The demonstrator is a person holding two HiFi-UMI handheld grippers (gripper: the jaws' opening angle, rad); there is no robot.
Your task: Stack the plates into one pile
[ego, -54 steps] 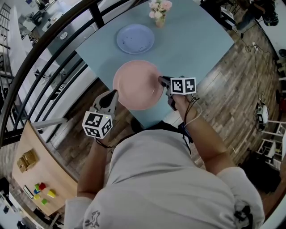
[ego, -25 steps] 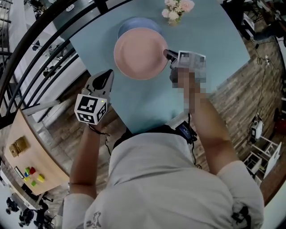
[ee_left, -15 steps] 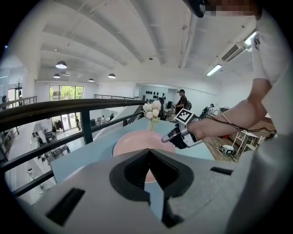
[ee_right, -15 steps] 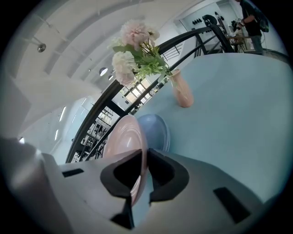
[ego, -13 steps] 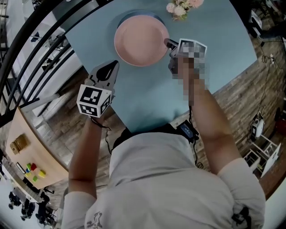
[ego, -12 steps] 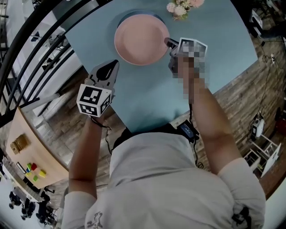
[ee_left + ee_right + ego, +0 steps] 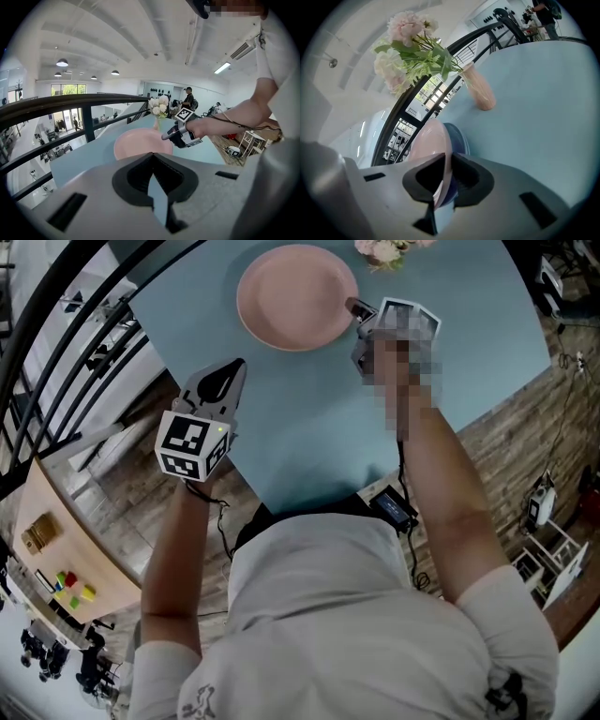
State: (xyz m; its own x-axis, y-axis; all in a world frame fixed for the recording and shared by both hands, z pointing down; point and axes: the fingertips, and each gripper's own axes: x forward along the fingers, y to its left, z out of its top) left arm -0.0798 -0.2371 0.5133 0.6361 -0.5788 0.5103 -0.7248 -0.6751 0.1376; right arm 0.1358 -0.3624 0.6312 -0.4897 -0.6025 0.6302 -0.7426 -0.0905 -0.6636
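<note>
Seating pink plate [image 7: 295,296] on blue plate [image 7: 458,136] | right hand-held gripper [image 7: 354,307] pinching rim, jaws just easing apart | left hand-held gripper [image 7: 234,367] clenched, empty | todo: release

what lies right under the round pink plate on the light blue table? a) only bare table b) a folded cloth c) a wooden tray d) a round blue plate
d, since the rim of a round blue plate peeks out just beneath the round pink plate in the right gripper view.
</note>
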